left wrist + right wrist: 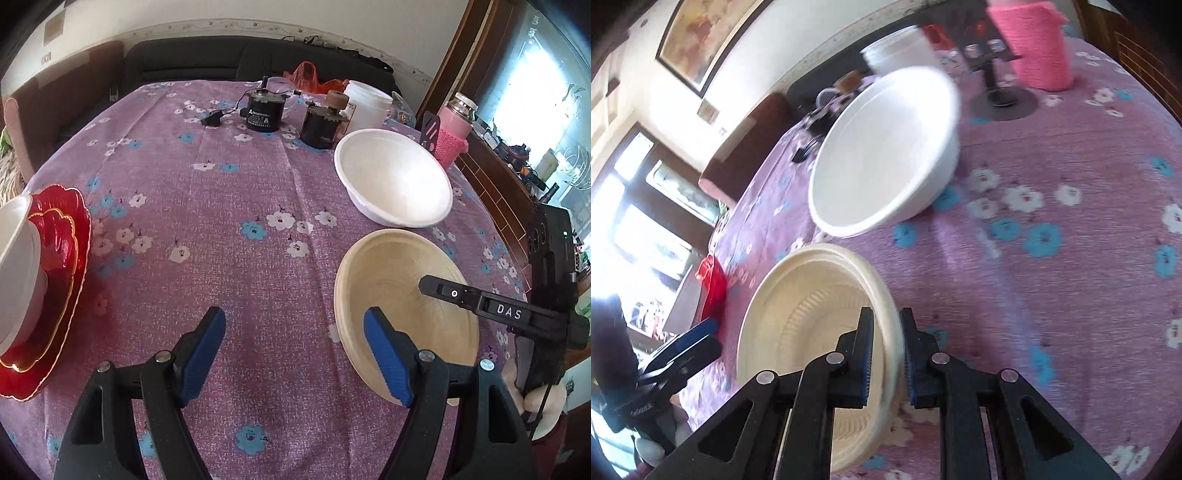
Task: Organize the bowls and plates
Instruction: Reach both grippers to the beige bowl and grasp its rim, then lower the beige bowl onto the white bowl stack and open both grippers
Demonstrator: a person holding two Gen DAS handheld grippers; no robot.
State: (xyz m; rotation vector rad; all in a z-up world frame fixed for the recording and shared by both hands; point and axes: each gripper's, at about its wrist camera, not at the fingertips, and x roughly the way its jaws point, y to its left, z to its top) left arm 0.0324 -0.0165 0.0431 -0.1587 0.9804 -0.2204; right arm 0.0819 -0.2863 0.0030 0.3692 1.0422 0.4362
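Observation:
A cream bowl (pixel 402 295) sits tilted at the right of the purple flowered table; my right gripper (pixel 886 339) is shut on its near rim (pixel 812 314), one finger inside and one outside. In the left wrist view that gripper (pixel 461 295) reaches over the bowl from the right. A white bowl (pixel 393 182) stands just behind it, and also shows in the right wrist view (pixel 886 147). My left gripper (pixel 295 354) is open and empty above the cloth, left of the cream bowl. Red scalloped plates (pixel 59 280) stacked with a white bowl (pixel 16 273) on top sit at the left edge.
At the back stand two black motors (pixel 263 112) (pixel 320 127), a small adapter (pixel 212 119), a white tub (pixel 367 101), and a pink knit-sleeved flask (pixel 452 131) (pixel 1038 44). A black phone stand (pixel 1003 99) stands by the flask. A dark sofa (pixel 221 59) lies beyond the table.

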